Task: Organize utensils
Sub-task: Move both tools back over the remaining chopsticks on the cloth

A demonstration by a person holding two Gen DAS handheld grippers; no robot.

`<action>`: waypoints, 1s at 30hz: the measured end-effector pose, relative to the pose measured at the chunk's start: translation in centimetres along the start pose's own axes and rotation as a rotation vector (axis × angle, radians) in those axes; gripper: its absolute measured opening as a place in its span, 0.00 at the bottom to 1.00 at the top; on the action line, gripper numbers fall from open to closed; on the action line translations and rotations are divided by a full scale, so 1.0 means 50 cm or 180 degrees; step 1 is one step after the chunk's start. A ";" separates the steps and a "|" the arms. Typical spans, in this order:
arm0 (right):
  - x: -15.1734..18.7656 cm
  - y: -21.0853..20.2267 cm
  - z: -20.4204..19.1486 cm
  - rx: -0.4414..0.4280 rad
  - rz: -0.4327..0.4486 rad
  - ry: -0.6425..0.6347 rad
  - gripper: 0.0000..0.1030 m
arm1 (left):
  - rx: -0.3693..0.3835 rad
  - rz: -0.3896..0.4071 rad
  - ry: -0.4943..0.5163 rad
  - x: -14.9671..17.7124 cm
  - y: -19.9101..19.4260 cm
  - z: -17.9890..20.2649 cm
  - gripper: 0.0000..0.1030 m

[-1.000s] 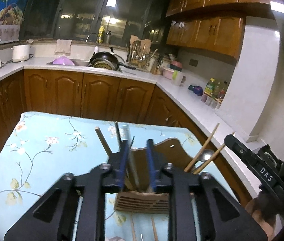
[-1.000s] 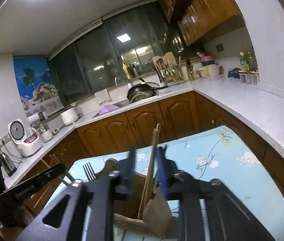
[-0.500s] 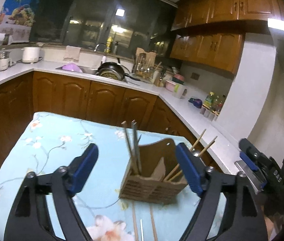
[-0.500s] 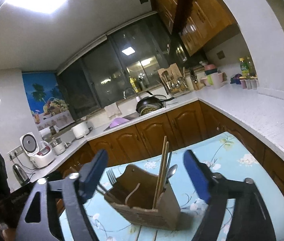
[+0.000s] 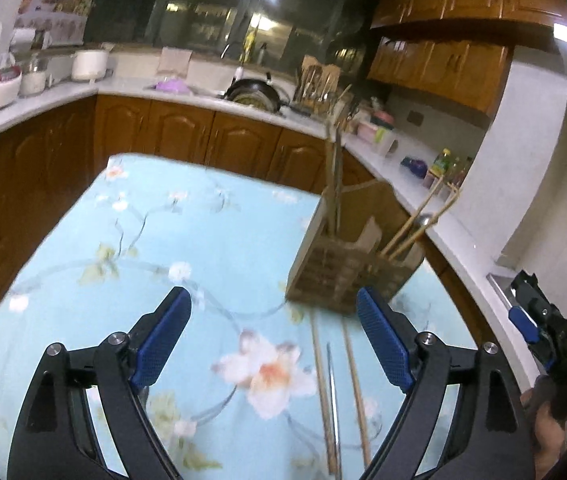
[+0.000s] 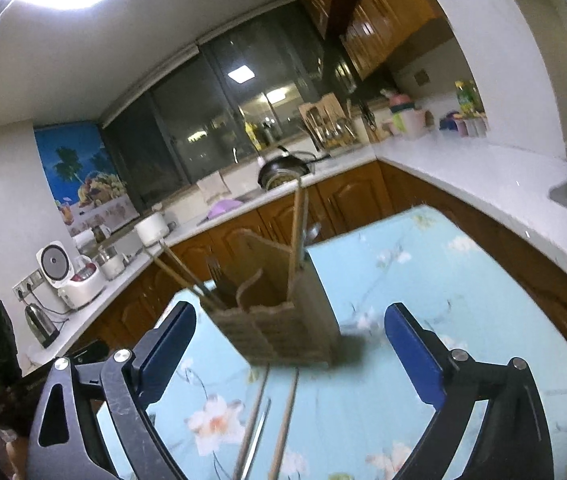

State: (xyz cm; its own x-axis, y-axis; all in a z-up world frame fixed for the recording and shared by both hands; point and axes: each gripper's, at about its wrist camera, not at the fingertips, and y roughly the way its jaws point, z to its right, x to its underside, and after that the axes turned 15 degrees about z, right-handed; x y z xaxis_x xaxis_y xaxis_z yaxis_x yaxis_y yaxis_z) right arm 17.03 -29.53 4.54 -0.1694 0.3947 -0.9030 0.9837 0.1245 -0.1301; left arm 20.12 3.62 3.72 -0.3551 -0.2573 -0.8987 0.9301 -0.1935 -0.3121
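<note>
So both grippers are empty and spread wide right now: the left gripper (image 5: 273,338) hangs over the floral cloth (image 5: 163,248) with its blue pads far apart, and the right gripper (image 6: 289,354) is the same, jaws gaping with nothing between them. Makes sense to me, since what's left to sort is lying flat on the cloth and you'd want the jaws wide before dropping onto something that thin. The holder (image 5: 347,264) is a wooden slatted box with a tall back board, standing upright toward the far right part of the table, near the edge. It's split into compartments. On its left side a chopstick and what looks like a metal handle (image 5: 333,178) stand nearly straight up; the right view also shows a fork (image 6: 214,269) in there. On the other side a pair of chopsticks (image 5: 423,220) leans outward with a spoon (image 5: 423,221) bowl poking up between them. Exactly which slot each one sits in I can't tell, it's blurry. Just in front of the holder three loose pieces lie side by side pointing at it: two wooden sticks (image 5: 321,380) with a thin metal one (image 5: 333,392) between them, not touching as far as I can see. My guess is those go in next, sticks with sticks, metal with metal. They lie closer to the left gripper's right pad, so it'd need a small shift over first.
</note>
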 end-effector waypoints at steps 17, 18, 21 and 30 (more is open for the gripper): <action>0.101 -0.067 -0.006 0.0096 -0.0389 -0.0121 0.94 | -0.0081 -0.0372 -0.0036 0.105 -0.040 -0.034 0.84; 0.106 -0.066 -0.006 0.0094 -0.0410 -0.0129 0.94 | -0.0089 -0.0387 -0.0041 0.108 -0.039 -0.035 0.84; 0.119 -0.062 -0.011 0.0092 -0.0476 -0.0152 0.94 | -0.0100 -0.0440 -0.0039 0.112 -0.034 -0.036 0.84; 0.135 -0.029 -0.021 0.0075 -0.0620 -0.0201 0.94 | -0.0082 -0.0550 0.0010 0.116 -0.006 -0.028 0.84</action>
State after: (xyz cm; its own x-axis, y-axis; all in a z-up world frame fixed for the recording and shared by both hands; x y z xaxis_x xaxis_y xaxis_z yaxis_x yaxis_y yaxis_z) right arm 14.39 -26.08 -0.93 -0.3530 0.3074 -0.8837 0.9340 0.1712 -0.3136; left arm 17.91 3.52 -1.84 -0.5096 -0.2194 -0.8320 0.8574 -0.2103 -0.4697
